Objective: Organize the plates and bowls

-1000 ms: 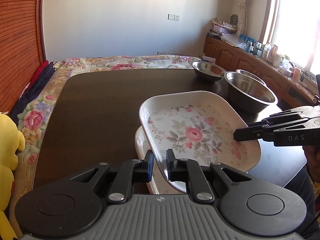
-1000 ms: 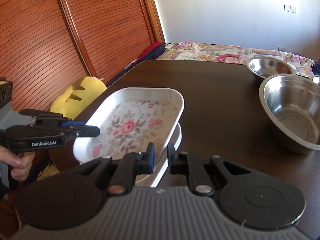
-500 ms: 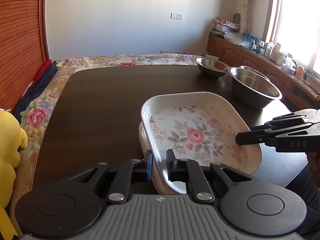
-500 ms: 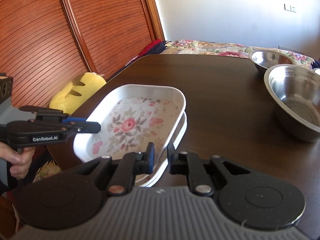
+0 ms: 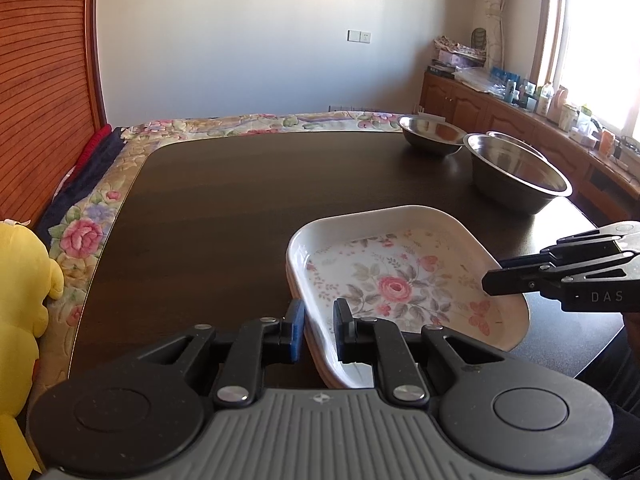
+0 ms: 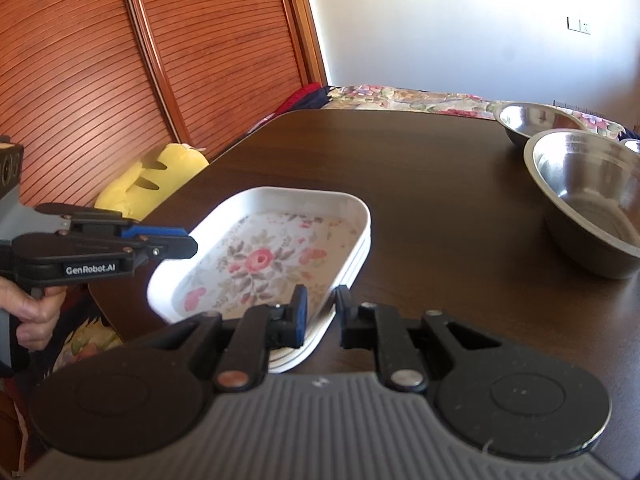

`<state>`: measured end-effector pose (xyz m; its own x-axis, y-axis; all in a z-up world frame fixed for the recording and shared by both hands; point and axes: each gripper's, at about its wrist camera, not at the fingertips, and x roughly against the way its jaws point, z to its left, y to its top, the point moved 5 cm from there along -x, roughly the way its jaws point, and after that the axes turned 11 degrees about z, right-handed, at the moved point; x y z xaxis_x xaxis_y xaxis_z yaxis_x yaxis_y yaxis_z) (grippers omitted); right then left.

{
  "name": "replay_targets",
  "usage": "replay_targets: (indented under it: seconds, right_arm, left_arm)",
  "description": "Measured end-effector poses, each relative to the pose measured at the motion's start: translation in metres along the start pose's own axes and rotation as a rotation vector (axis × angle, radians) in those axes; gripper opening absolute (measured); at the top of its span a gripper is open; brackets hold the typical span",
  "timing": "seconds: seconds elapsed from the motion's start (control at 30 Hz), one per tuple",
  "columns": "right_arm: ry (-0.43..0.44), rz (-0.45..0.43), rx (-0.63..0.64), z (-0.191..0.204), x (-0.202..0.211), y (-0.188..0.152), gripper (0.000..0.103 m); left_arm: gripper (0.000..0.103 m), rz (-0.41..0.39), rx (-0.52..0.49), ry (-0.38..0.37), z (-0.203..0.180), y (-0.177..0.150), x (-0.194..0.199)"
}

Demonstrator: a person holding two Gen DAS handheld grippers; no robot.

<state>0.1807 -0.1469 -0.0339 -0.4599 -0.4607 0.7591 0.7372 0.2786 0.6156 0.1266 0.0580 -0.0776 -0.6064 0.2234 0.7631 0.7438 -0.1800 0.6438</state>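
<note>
A white rectangular plate with a rose pattern lies nested on a like plate on the dark table; it also shows in the right wrist view. My left gripper stands open a little, its fingers astride the stack's near rim. My right gripper is open a little astride the opposite rim. Each gripper shows in the other's view: the right gripper, the left gripper. Steel bowls stand at the far right.
A smaller steel bowl stands behind the big one. A yellow plush toy lies left of the table. A floral bedspread lies beyond the table. A wooden cabinet with bottles runs under the window.
The floral plate came down from a tilt onto the plate below it. Both grippers' jaws have widened a little on its rims.
</note>
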Motion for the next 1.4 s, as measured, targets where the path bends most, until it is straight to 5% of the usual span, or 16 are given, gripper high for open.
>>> replay_targets:
  seconds: [0.2, 0.8, 1.4]
  right_arm:
    - [0.004, -0.006, 0.001, 0.002, 0.003, -0.002, 0.016]
    - [-0.035, -0.09, 0.003, -0.01, 0.025, 0.0, 0.016]
    - [-0.126, -0.232, -0.036, -0.075, 0.07, 0.006, 0.016]
  left_arm:
    - [0.018, -0.005, 0.008, 0.002, 0.001, 0.001, -0.001]
    - [0.044, -0.082, 0.048, -0.018, -0.004, 0.031, 0.005]
    - [0.056, -0.102, -0.023, -0.071, -0.07, 0.079, -0.022]
